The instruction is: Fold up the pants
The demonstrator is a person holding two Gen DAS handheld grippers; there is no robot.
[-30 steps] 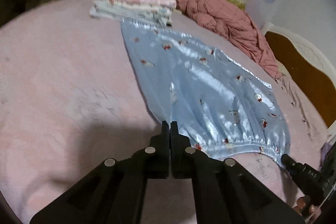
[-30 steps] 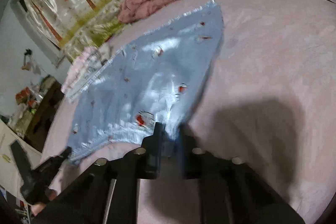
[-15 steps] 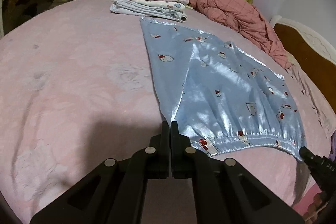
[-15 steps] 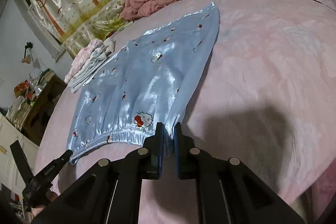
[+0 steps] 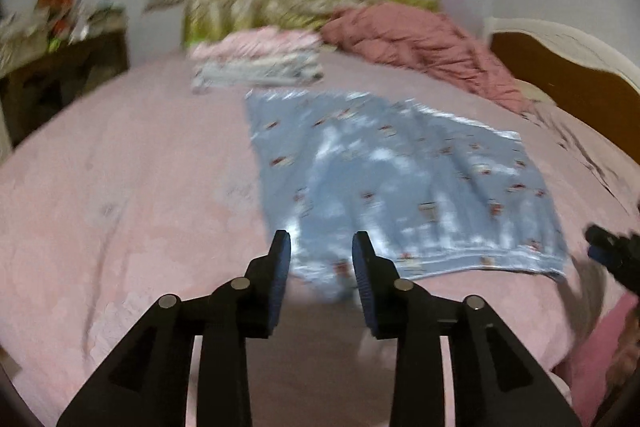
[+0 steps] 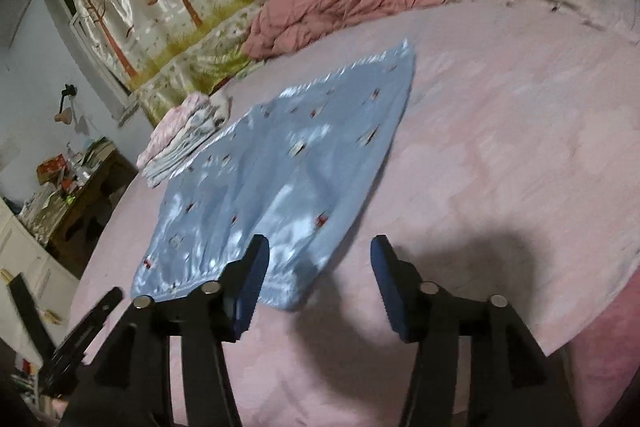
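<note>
no readable writing showed anywhere; the small red-and-white prints on the blue satin pants (image 5: 400,183) were too blurred to make out. the pants lay flat on the pink bedspread (image 5: 120,207), waistband toward the grippers. the left gripper (image 5: 320,259) had its jaws opening, the waistband corner seen between them but not pinched. the right gripper (image 6: 318,263) was opening too, nothing clamped. a stack of folded clothes (image 5: 256,63) sat beyond the pants, near a rumpled pink quilt (image 5: 420,47).

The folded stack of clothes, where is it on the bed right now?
The folded stack of clothes lies at the far side of the pink bed, just beyond the blue pants, with the crumpled pink quilt to its right.
</note>
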